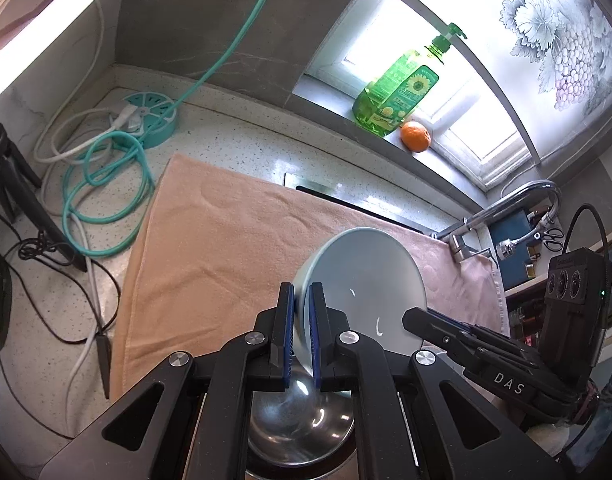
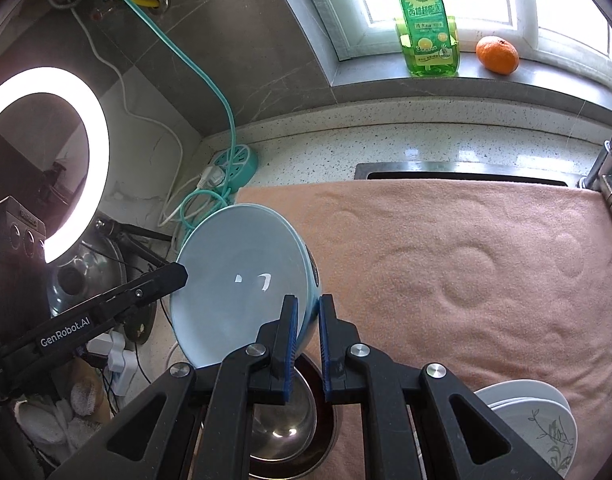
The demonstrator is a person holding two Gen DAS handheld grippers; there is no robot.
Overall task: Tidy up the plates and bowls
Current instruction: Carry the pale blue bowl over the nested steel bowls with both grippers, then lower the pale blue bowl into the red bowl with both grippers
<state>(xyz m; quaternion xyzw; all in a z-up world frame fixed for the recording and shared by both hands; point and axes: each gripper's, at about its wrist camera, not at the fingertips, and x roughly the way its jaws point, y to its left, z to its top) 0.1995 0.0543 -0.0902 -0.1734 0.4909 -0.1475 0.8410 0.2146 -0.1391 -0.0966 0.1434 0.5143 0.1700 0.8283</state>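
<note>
Both grippers hold one light blue bowl (image 1: 362,280) tilted in the air above the pink towel (image 1: 225,240). My left gripper (image 1: 301,336) is shut on the bowl's left rim. My right gripper (image 2: 306,344) is shut on the opposite rim of the same bowl (image 2: 237,280). Each gripper shows in the other's view, the right one (image 1: 466,340) and the left one (image 2: 117,300). A steel bowl (image 1: 301,420) sits below the held bowl, also in the right wrist view (image 2: 281,428). White plates (image 2: 534,420), the top one with a leaf pattern, are stacked at lower right.
A green soap bottle (image 2: 426,24) and an orange (image 2: 498,54) stand on the window sill. A faucet (image 1: 506,212) rises at the towel's right end. A teal power strip (image 1: 149,120) with cables lies at back left. A ring light (image 2: 45,160) stands left.
</note>
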